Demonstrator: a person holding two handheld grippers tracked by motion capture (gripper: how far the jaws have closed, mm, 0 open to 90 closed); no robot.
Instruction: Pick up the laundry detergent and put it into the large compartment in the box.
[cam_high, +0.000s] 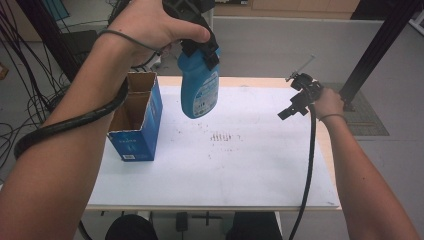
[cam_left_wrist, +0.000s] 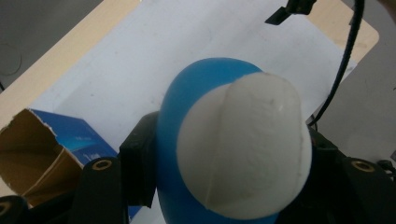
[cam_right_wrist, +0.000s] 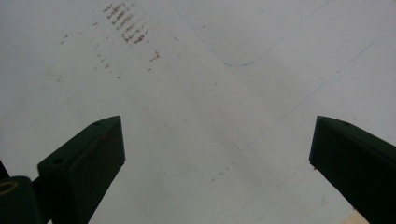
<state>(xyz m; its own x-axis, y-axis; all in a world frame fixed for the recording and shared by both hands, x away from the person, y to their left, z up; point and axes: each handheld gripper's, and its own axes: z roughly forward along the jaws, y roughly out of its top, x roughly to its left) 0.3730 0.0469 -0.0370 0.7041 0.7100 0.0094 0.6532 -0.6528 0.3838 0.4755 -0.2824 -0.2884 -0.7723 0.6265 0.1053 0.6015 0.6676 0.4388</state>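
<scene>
**Blue bottle held above the table beside the open carton**

Nearest the lens in the left gripper view is the white cap (cam_left_wrist: 243, 147) of the blue bottle (cam_high: 199, 87), which the left tongs (cam_high: 201, 49) clamp just under the cap, one black jaw on each side of the neck. In the high view the bottle hangs upright in the air above the far left part of the table (cam_high: 260, 175), clear of the surface and just to the right of the blue carton (cam_high: 136, 122). The right tongs (cam_high: 298, 100) stand with their jaws wide apart and nothing between them, held over the far right side of the table, well apart from the bottle.

The step in hand looks like a carry: the bottle is gripped and airborne, either bound for the carton or lifted from it. If it is to go in, the next move calls for bringing it over the carton's open top and lowering it straight, keeping the base clear of the torn flaps.

The carton stands upright near the left edge, top open. Its brown inside appears empty, though the bottom is shadowed.
</scene>
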